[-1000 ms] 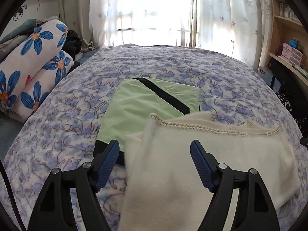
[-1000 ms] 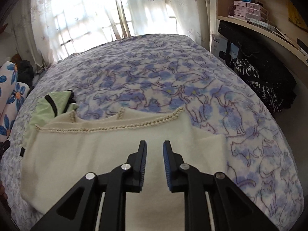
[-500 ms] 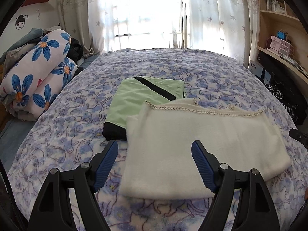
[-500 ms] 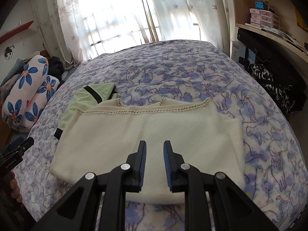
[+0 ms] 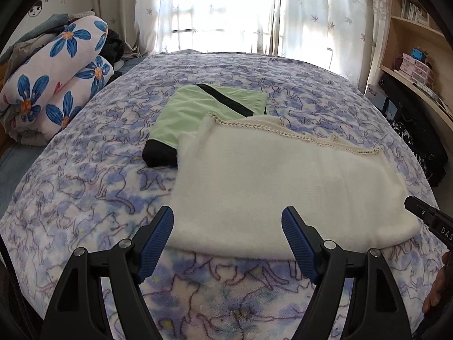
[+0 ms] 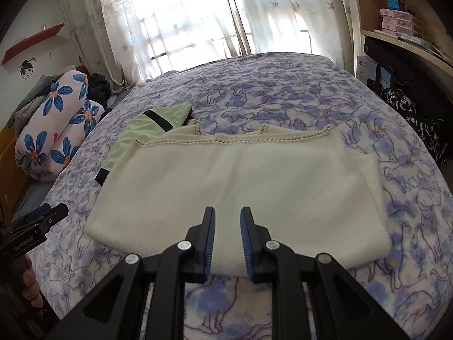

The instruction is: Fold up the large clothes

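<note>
A cream fleece garment with a braided trim lies folded flat on the bed; it also shows in the right wrist view. Its far left corner overlaps a folded light green garment with black bands, which also shows in the right wrist view. My left gripper is open and empty, above the cream garment's near edge. My right gripper has its jaws nearly closed with a narrow gap, empty, above the same near edge.
The bed has a blue cat-print blanket. Rolled flower-print bedding lies at the left. A wooden shelf unit and black bags stand at the right. A curtained window is at the back.
Both grippers have pulled back and up from the cream garment, which now lies further away and fully in view. The garment has not moved.
</note>
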Demonstrator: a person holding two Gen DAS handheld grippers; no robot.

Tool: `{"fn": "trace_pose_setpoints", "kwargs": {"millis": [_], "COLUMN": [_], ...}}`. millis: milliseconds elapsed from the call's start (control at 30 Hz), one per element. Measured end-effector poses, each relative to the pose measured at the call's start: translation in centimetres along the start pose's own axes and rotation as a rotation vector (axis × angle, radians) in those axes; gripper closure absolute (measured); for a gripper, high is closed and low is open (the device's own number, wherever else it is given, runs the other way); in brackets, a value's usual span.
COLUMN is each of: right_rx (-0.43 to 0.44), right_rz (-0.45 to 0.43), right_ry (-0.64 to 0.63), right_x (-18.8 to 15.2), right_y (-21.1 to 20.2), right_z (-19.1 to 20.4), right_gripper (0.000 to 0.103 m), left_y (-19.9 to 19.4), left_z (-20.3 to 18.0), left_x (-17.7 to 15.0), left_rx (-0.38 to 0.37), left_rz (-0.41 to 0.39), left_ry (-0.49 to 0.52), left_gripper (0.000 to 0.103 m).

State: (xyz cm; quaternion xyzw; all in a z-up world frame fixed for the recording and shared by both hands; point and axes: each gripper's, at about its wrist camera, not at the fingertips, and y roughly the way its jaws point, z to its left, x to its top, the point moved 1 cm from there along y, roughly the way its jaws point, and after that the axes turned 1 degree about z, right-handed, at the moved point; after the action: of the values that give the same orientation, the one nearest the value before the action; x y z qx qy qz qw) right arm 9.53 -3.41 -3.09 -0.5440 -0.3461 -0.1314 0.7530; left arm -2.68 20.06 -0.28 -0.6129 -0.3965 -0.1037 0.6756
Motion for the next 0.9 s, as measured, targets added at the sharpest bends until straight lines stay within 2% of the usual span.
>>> {"fn": "trace_pose_setpoints", "kwargs": {"millis": [200, 400, 667, 900], "right_rx": [0.01, 0.013, 0.024, 0.043], "right_rz": [0.03, 0.042, 0.061, 0.069], "right_ry": [0.014, -0.007, -0.041, -0.059], "right_x": [-1.4, -2.3, -2.8, -2.8], "right_y": [2.3, 4.2, 6.7, 8.4], "right_z": [0.4, 1.3, 2.5, 2.9], "right_gripper": [0.085, 0.085, 0.085, 0.085], "left_y": [3.1, 6.9, 11.8, 15.0], "left_z": [0.4, 1.8, 3.4, 4.3], "left_x": [-2.2, -4.7, -6.9, -6.7], "left_rx": [-0.015, -0.05, -0.163, -0.188], "left_rz": [0.067, 0.156, 0.253, 0.213], "left_ry": [-0.054, -0.155, -0.32, -0.401], "left_gripper": [0.026, 0.026, 0.026, 0.022]}}
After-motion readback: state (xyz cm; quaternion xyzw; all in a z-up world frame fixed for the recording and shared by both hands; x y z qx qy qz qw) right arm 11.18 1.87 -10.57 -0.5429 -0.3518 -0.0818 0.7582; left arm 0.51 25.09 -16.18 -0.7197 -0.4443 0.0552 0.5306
